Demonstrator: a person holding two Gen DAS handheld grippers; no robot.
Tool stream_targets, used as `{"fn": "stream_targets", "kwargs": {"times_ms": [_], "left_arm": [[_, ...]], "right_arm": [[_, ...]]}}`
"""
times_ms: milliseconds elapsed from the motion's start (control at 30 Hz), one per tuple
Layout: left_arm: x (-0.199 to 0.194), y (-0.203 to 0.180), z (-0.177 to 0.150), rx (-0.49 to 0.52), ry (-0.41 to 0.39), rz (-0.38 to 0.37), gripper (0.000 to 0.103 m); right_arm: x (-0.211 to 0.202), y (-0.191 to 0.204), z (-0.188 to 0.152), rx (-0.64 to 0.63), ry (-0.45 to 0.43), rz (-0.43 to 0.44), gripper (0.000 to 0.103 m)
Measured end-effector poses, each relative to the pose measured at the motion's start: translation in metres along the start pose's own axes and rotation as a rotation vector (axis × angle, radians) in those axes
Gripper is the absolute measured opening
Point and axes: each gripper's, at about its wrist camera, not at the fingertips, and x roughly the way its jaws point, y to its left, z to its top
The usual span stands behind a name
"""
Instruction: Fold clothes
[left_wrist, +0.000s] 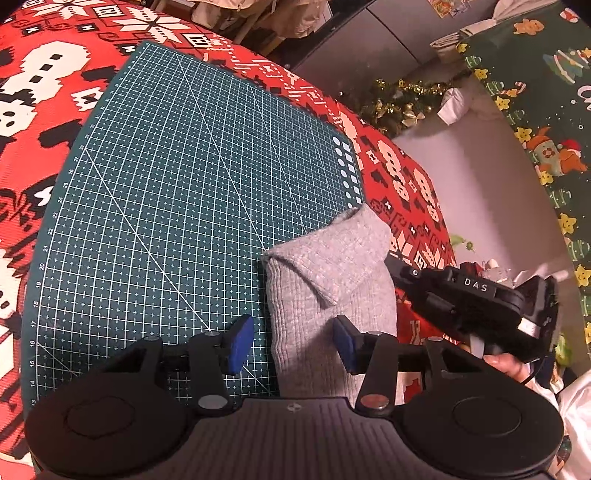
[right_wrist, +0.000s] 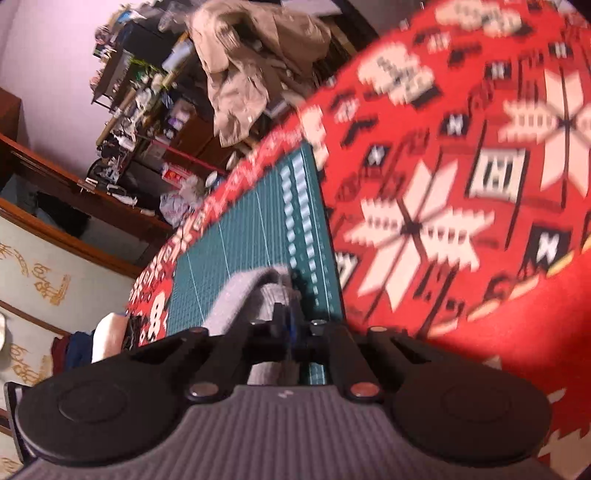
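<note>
I see the left gripper spread over the grey cloth on the green mat. At 3 o'clock, the right gripper pinches that cloth.

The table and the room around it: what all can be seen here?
grey knit garment: one, grey, partly folded on the near right corner of the mat, a flap turned over
cutting mat: one, dark green with white grid, on the tablecloth
tablecloth: one, red with white snowflakes, covers the table
green festive cloth: one, dark green, far right
tinsel: gold and green, on the floor
beige clothes: a heap, beyond the table
cluttered shelf: one, dark, by the wall
left gripper: open, blue pads, over the garment
right gripper: shut on the garment
hand: one, holds the right gripper
</note>
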Motion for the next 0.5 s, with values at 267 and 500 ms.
{"fn": "stream_targets", "kwargs": {"times_ms": [267, 500], "left_arm": [[-0.025, 0.008, 0.001, -0.039, -0.097, -0.057, 0.045], [-0.011, 0.002, -0.001, 0.009, -0.108, -0.063, 0.011]], "right_arm": [[-0.025, 0.026, 0.000, -0.103, -0.072, 0.018, 0.015], [-0.003, 0.076, -0.003, -0.292, -0.013, 0.062, 0.015]]}}
